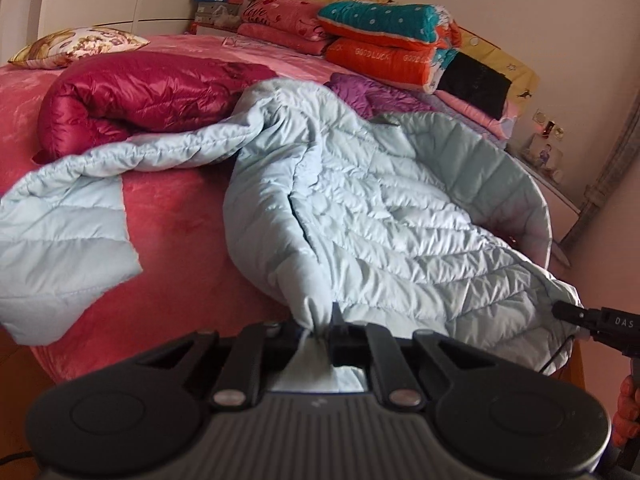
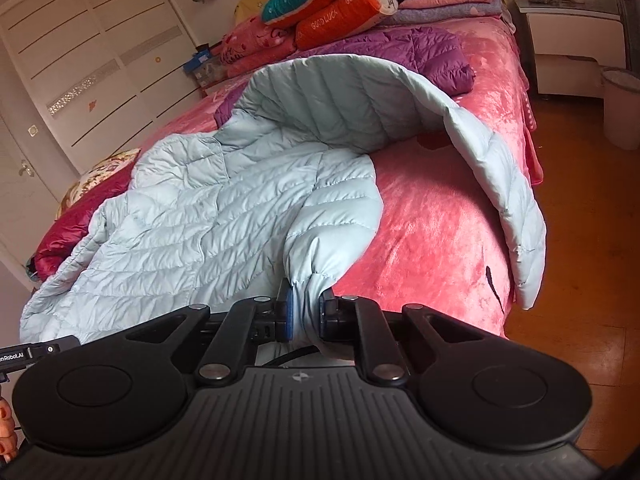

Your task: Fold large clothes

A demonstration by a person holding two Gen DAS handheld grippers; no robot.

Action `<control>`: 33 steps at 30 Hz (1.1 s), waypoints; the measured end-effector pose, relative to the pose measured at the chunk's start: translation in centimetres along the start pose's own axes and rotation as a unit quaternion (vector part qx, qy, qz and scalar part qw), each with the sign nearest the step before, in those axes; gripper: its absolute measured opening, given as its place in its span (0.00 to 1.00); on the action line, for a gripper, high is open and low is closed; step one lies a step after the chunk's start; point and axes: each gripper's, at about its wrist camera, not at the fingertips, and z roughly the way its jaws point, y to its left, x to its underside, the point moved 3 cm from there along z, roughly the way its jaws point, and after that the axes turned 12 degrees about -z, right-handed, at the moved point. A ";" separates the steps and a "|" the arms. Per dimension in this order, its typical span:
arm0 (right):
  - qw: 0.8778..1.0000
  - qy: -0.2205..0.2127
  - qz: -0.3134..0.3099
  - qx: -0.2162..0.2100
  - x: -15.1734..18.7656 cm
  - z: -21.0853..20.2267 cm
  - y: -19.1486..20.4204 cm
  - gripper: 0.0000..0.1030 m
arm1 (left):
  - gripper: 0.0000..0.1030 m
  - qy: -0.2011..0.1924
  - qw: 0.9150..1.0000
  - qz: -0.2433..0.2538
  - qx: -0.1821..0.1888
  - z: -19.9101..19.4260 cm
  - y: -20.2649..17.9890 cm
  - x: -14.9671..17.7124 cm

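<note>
from the left wrist view our left gripper (image 1: pixel 320 326) covers the lower frame with its own body, so we cannot see the bed edge beneath it; its jaws are pinched on a bunched fold of the pale blue down jacket (image 1: pixel 380 208), and the cloth passes between the fingers and disappears under the housing. the jacket's left sleeve (image 1: pixel 64 236) droops over the side of the pink bed cover (image 1: pixel 180 232) and runs off the frame edge. behind it lies a dark red jacket (image 1: pixel 132 96), partly hidden by the blue one, and a purple jacket (image 1: pixel 368 92) shows only as a small patch. at the far right our right gripper (image 1: pixel 560 310) enters the frame, only its tip showing at the jacket's hem.

from the right wrist view our right gripper (image 2: pixel 306 312) is clamped on a gathered piece of the pale blue down jacket (image 2: pixel 192 216); what part we hold we cannot tell. the jacket spreads away from the fingers across the pink bed cover (image 2: pixel 432 220), one panel (image 2: pixel 500 184) arched up and hanging over the bed's corner. folded quilts (image 2: pixel 332 8) sit at the far end, cut off by the top edge.
</note>
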 end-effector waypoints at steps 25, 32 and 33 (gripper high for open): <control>0.997 0.029 0.048 0.046 1.8 -7.6 -0.5 0.35 | 0.31 0.062 0.996 0.055 -0.008 -3.5 1.0 3.4; 0.995 -0.012 0.047 0.092 1.2 -11.1 -2.1 0.79 | 0.55 0.005 0.996 0.083 -0.006 -7.5 -0.2 1.3; 0.994 -0.022 0.044 0.096 0.9 -11.5 -2.2 0.79 | 0.57 -0.005 0.996 0.086 -0.005 -7.8 -0.6 0.7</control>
